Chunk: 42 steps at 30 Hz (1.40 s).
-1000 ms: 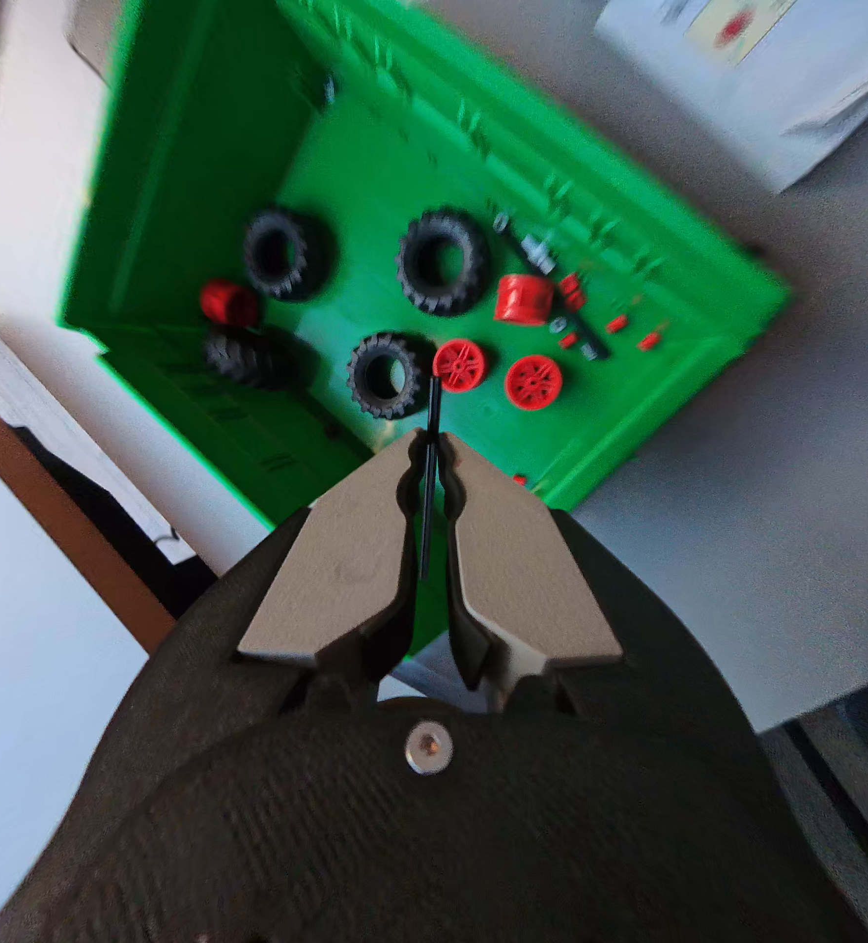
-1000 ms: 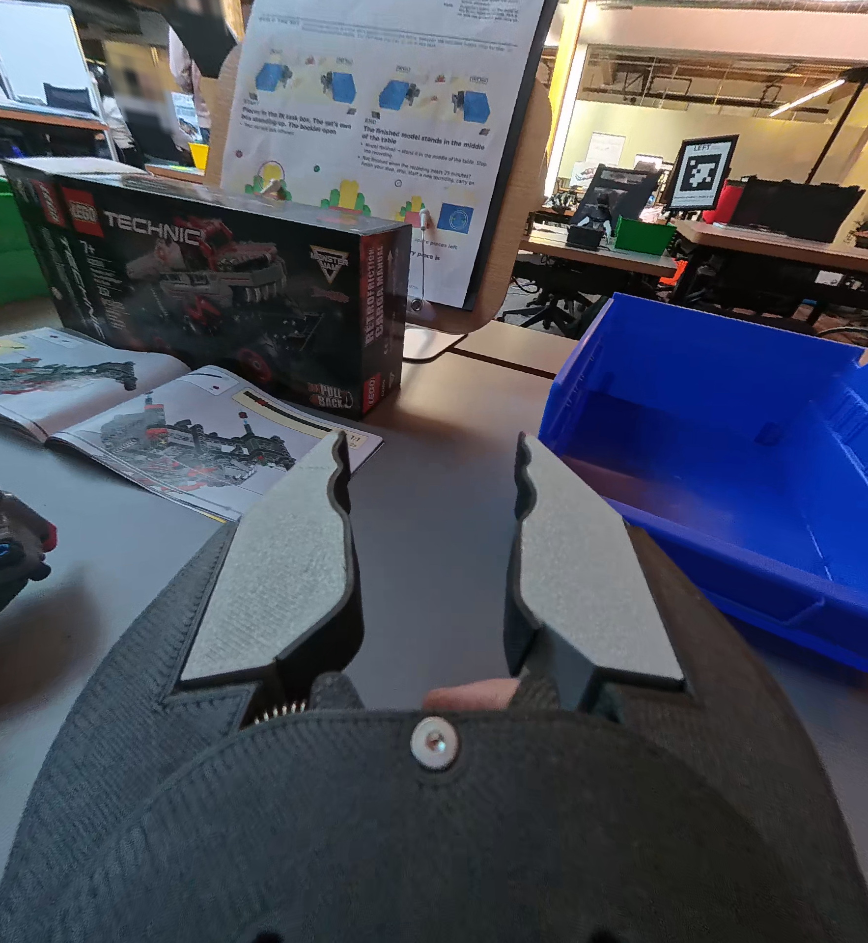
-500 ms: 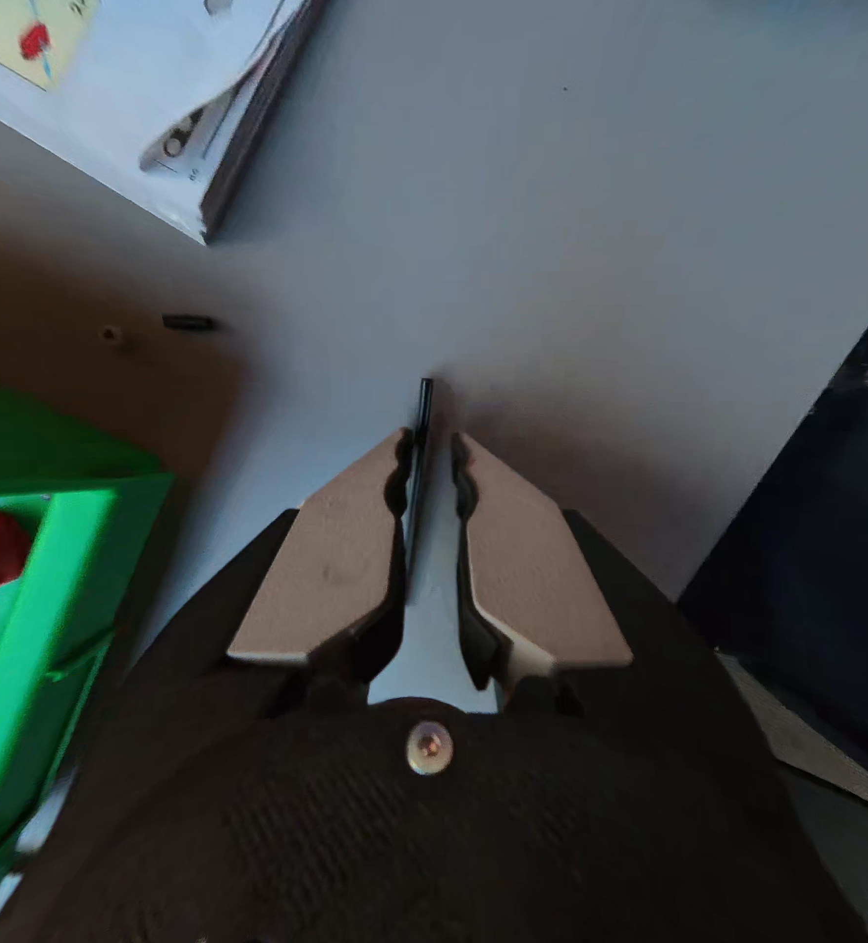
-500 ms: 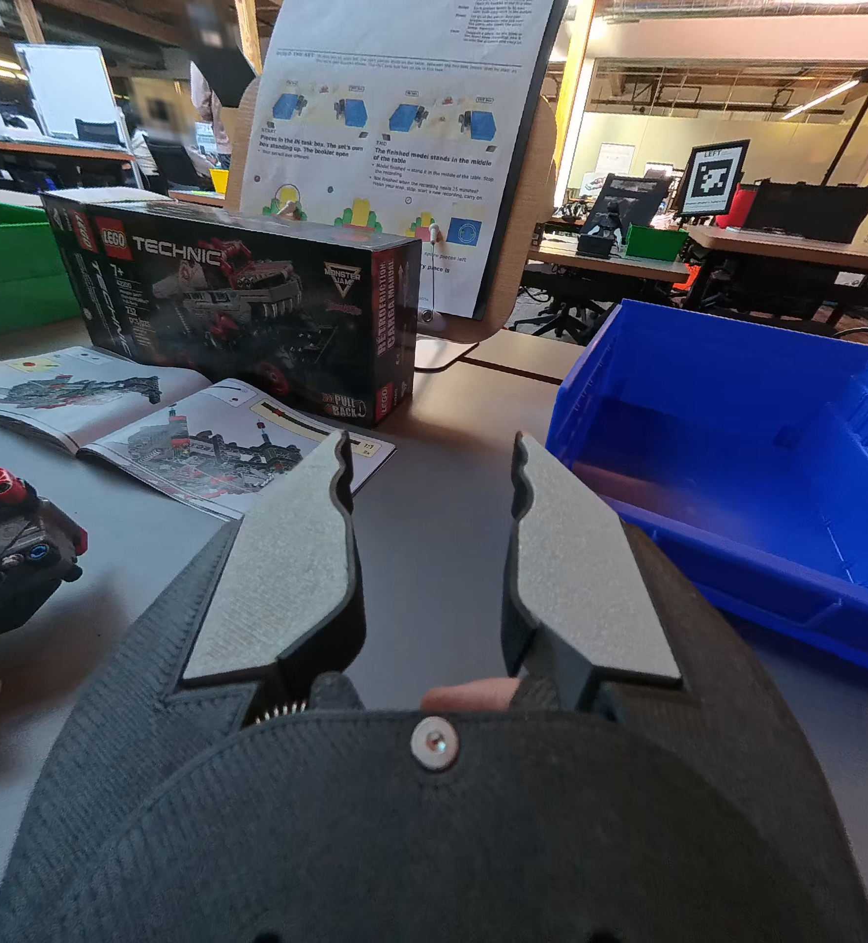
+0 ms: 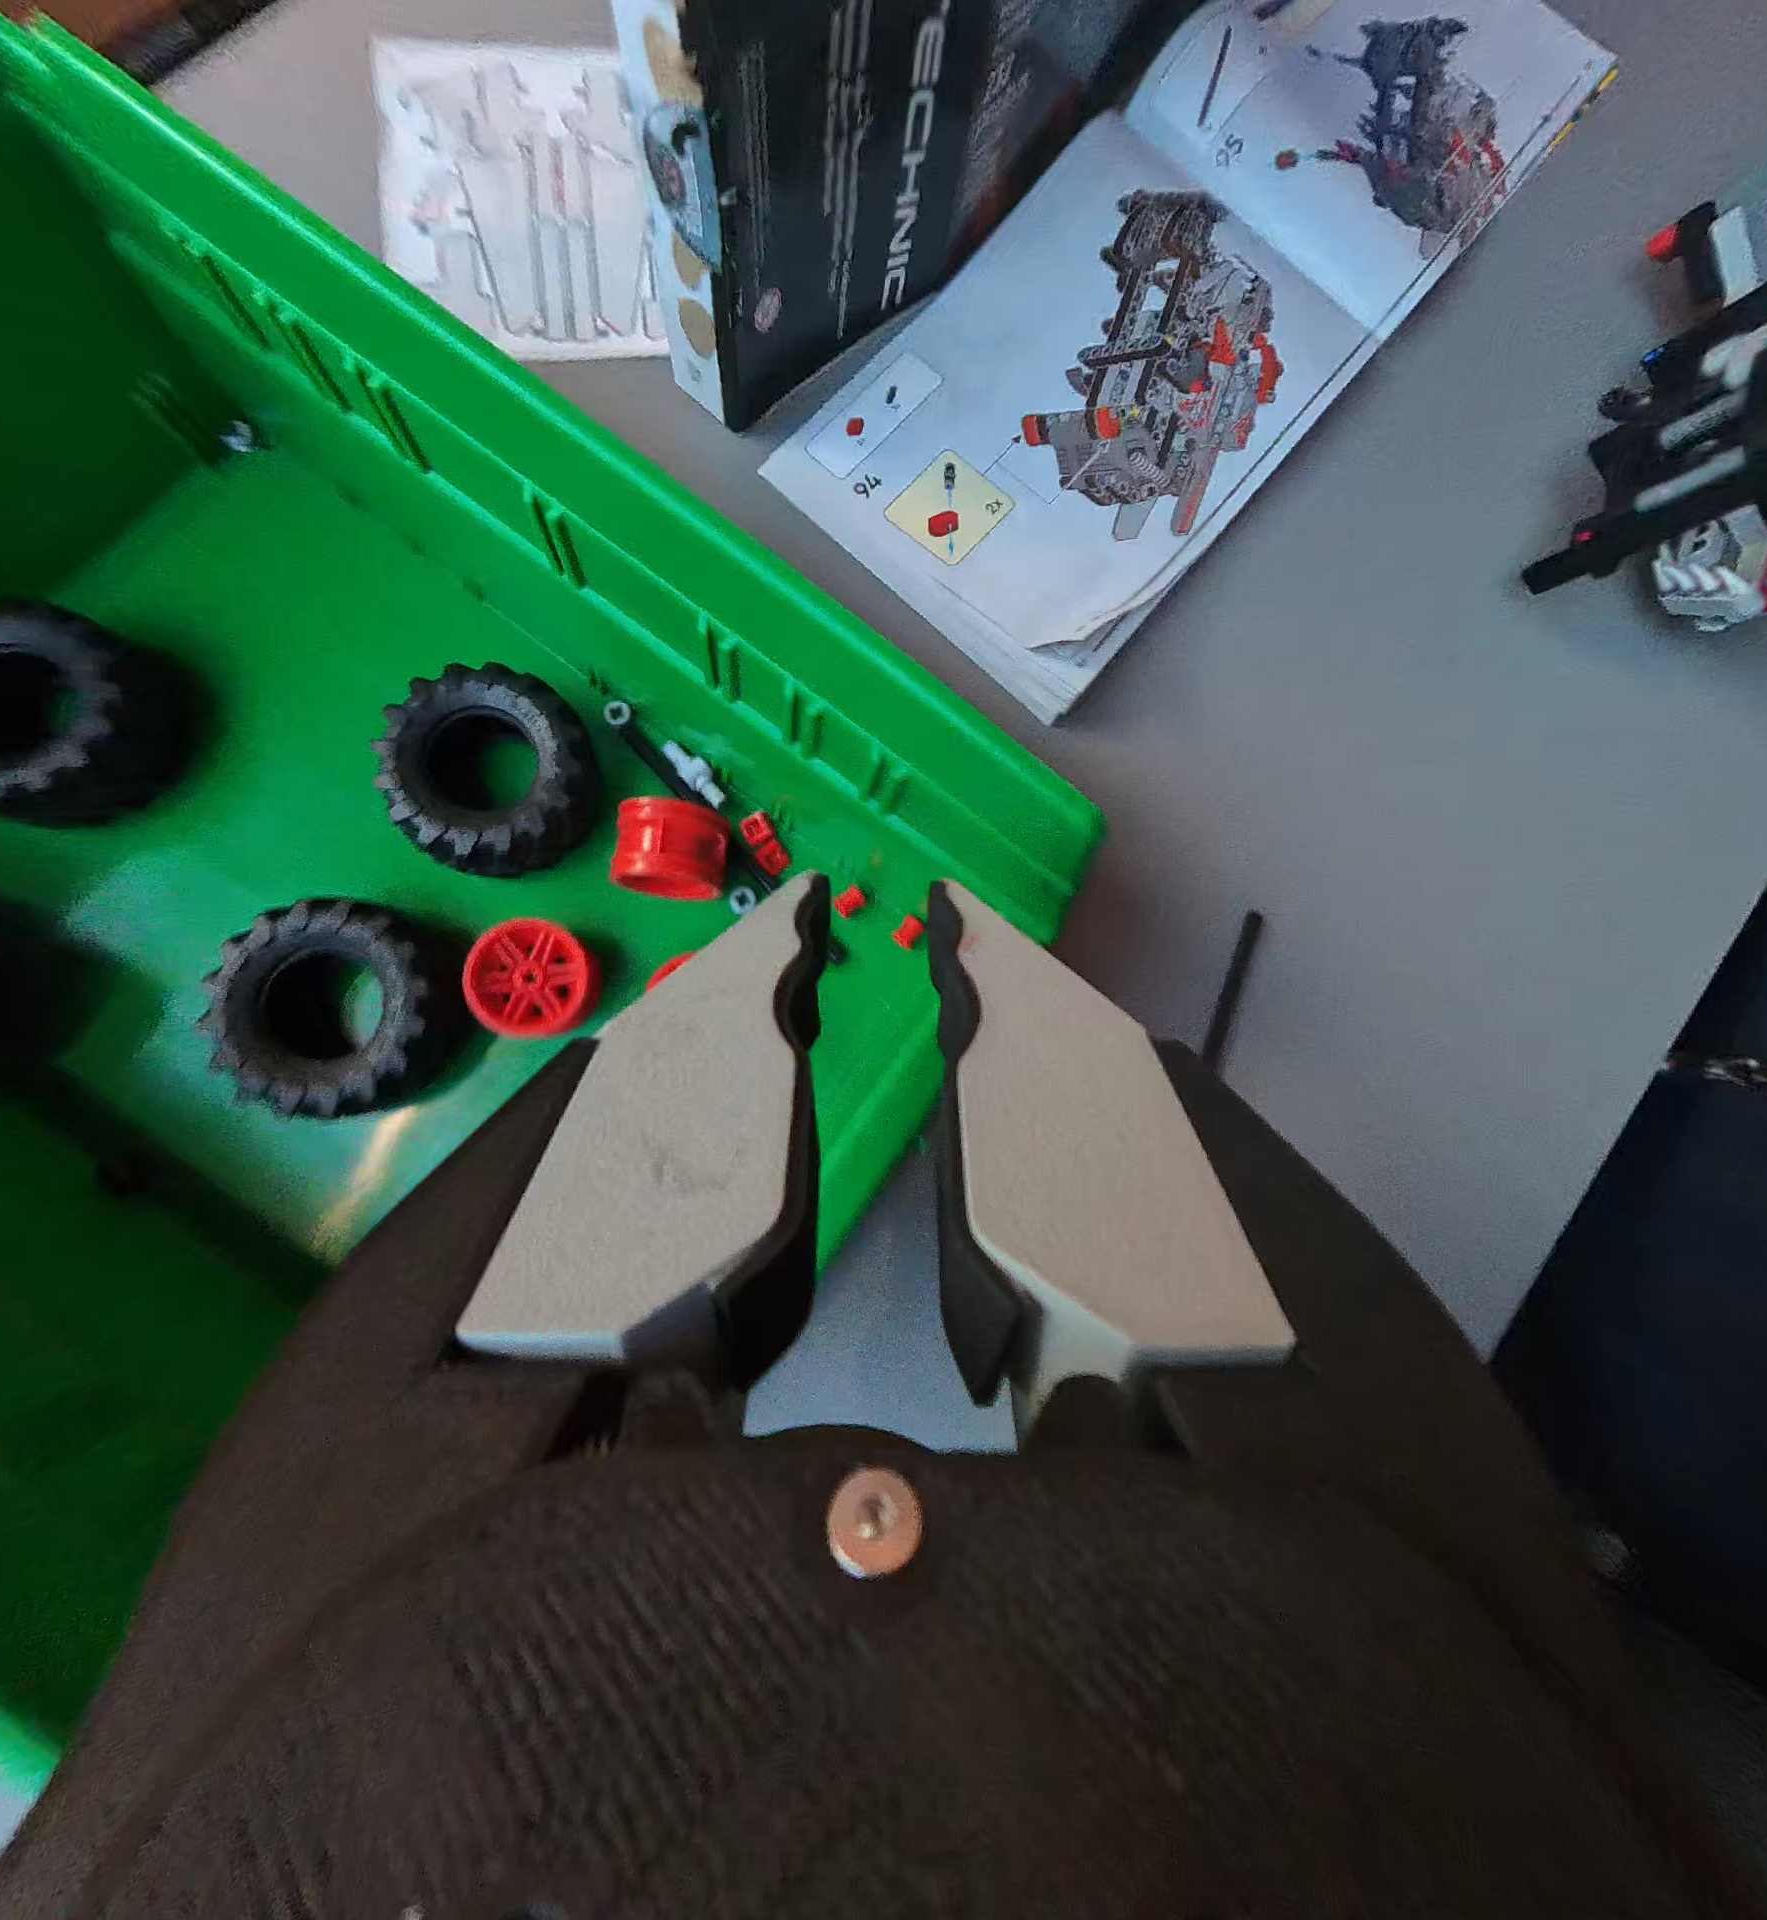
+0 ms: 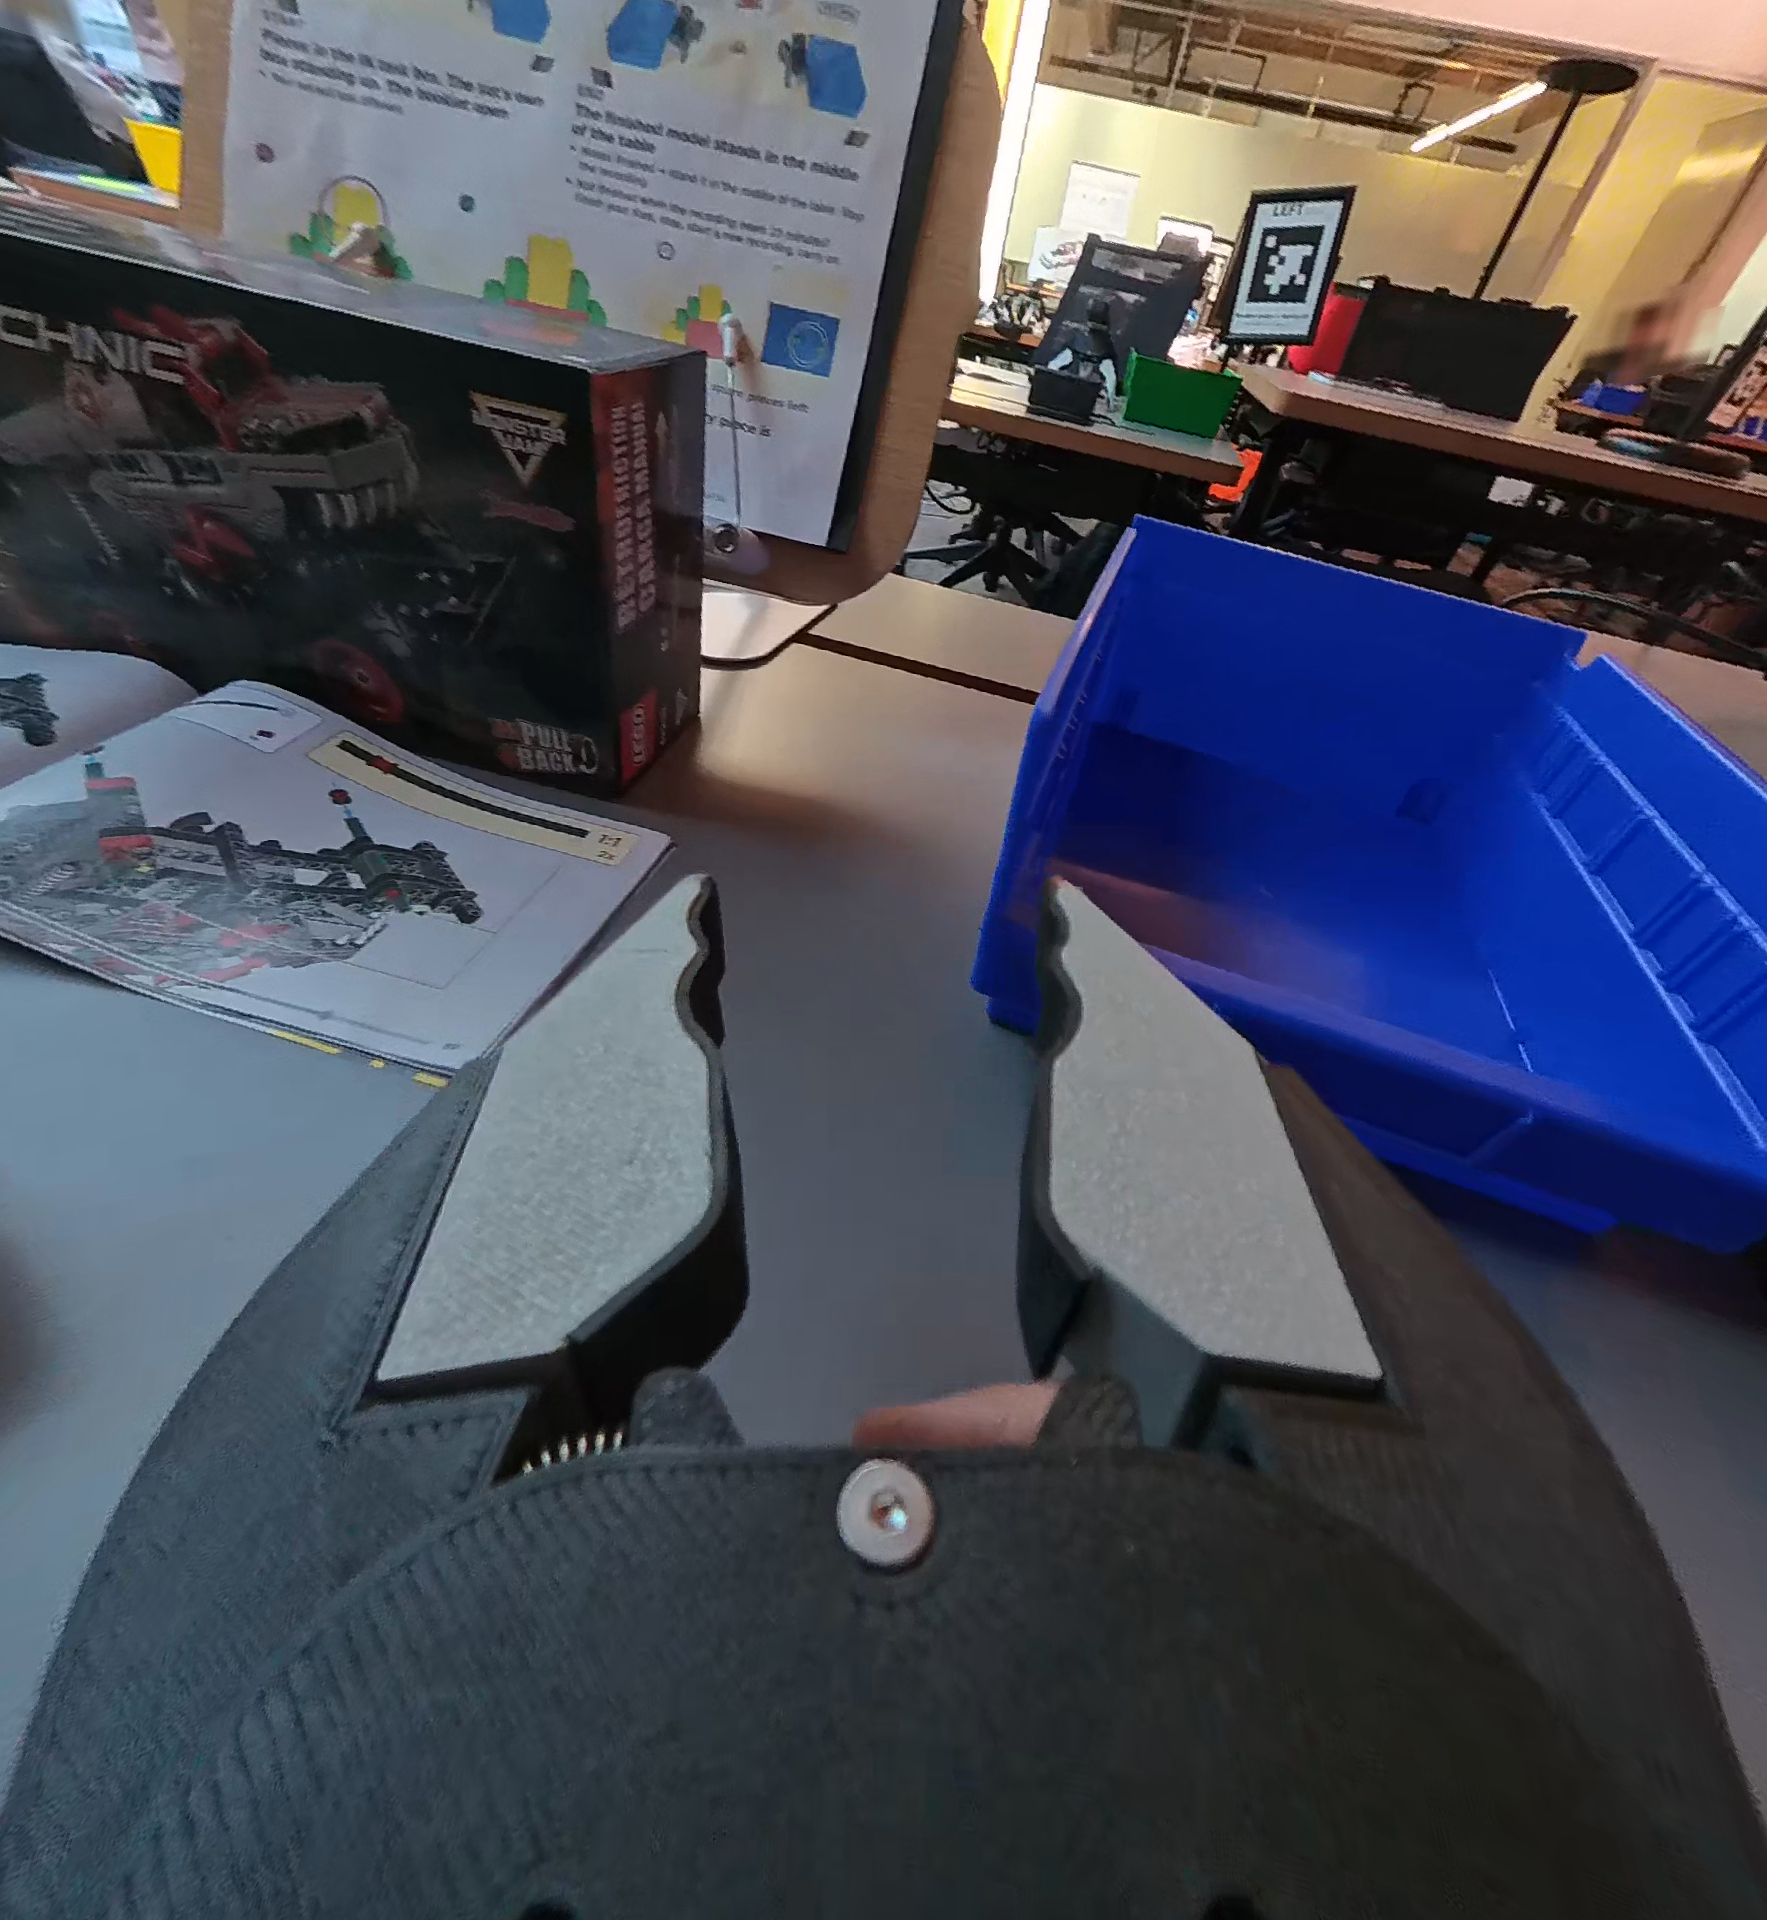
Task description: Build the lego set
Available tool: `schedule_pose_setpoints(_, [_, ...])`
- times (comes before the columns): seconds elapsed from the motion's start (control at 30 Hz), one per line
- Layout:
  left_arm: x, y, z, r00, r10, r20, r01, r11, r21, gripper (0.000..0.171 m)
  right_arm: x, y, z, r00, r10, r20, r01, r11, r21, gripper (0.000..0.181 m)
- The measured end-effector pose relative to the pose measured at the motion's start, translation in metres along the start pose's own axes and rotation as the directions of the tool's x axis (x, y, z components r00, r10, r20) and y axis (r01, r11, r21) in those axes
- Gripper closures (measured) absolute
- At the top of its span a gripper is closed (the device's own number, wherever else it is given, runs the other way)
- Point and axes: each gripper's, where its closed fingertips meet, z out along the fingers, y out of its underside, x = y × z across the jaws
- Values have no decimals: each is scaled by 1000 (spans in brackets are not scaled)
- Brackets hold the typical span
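Released since the earlier frame, the black rod (image 5: 1230,982) is seen lying on the table (image 5: 1430,831), right of the left gripper (image 5: 874,914), whose jaws are spread empty over the green bin (image 5: 650,582); the right gripper (image 6: 879,914) is likewise held spread.

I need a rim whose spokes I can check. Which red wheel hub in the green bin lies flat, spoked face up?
The red wheel hub beside the nearer black tyre. The other hub lies on its side, showing its barrel.
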Motion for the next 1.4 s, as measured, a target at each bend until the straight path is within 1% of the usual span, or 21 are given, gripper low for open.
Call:
schedule_pose_setpoints(0.03, [-4, 1, 13, 999, -7, -33, 6, 999, -32, 161, 2, 1, 0, 1000, -1, -17, 1, 1000, -4, 124])
schedule_pose_setpoints(0.07, [-7, 8, 25, 998, -1, -57, -4, 996, -92, 163, 4, 1, -1, 999, -3, -32, 3, 1000, -6, 125])
schedule_pose_setpoints(0.1, [-10, 15, 37, 998, 14, -54, -22, 988, -156, 162, 6, 1, -1, 999, -5, -43, 5, 1000, -9, 125])
schedule_pose_setpoints(0.17, [-20, 25, 54, 999, 46, -11, -47, 969, -242, 156, 7, 2, -1, 998, -9, -55, 8, 1000, -15, 126])
schedule_pose_setpoints(0.27, [-30, 37, 69, 993, 112, 39, -93, 938, -333, 156, 7, 4, 0, 998, -21, -60, 19, 999, -27, 126])
schedule_pose_setpoints(0.3, [-34, 42, 72, 988, 143, 58, -113, 927, -357, 164, 7, 4, 0, 998, -24, -59, 23, 999, -29, 126])
schedule_pose_setpoints(0.33, [-42, 43, 73, 979, 177, 103, -128, 921, -367, 171, 6, 4, 1, 998, -28, -57, 26, 999, -30, 127])
schedule_pose_setpoints(0.37, [-49, 43, 71, 972, 192, 134, -131, 921, -366, 171, 5, 4, 1, 998, -29, -54, 28, 999, -30, 127])
schedule_pose_setpoints(0.4, [-51, 45, 70, 977, 169, 128, -112, 924, -366, 170, 5, 4, 1, 998, -30, -49, 29, 999, -31, 127])
schedule_pose_setpoints(0.47, [-45, 40, 71, 993, 92, 73, -65, 948, -311, 162, 4, 4, 1, 999, -29, -41, 28, 999, -32, 128])
schedule_pose_setpoints(0.5, [-39, 38, 72, 997, 72, 37, -59, 956, -286, 162, 4, 4, 1, 999, -27, -39, 26, 999, -31, 128])
schedule_pose_setpoints(0.53, [-36, 35, 73, 997, 66, 29, -55, 960, -275, 161, 4, 4, 1, 999, -25, -36, 24, 999, -29, 128])
schedule_pose_setpoints(0.57, [-36, 34, 75, 997, 69, 35, -57, 960, -276, 159, 4, 3, 1, 999, -22, -34, 22, 999, -24, 128])
schedule_pose_setpoints(0.63, [-37, 38, 79, 995, 79, 53, -58, 948, -313, 153, 3, 3, 1, 999, -18, -29, 17, 1000, -18, 128])
schedule_pose_setpoints(0.7, [-41, 39, 80, 990, 111, 91, -74, 940, -332, 158, 3, 1, 0, 1000, -13, -26, 13, 1000, -7, 128])
schedule_pose_setpoints(0.9, [-46, 43, 76, 971, 180, 160, -113, 926, -361, 165, 2, -2, -2, 1000, 9, -1, -9, 1000, 18, 129])
schedule_pose_setpoints(1.1, [-46, 43, 78, 986, 108, 126, -61, 942, -330, 166, -3, -4, -3, 1000, 11, 28, -12, 999, 32, 131])
schedule_pose_setpoints(1.2, [-47, 44, 76, 981, 139, 134, -87, 938, -336, 168, -4, -6, -3, 999, 17, 38, -19, 999, 44, 132])
schedule_pose_setpoints(1.27, [-54, 46, 71, 963, 192, 190, -112, 923, -368, 169, -4, -7, -4, 999, 27, 46, -29, 998, 52, 132])
schedule_pose_setpoints(1.4, [-57, 34, 55, 957, 187, 221, -109, 940, -323, 171, -5, -9, -5, 997, 41, 66, -46, 997, 63, 132])
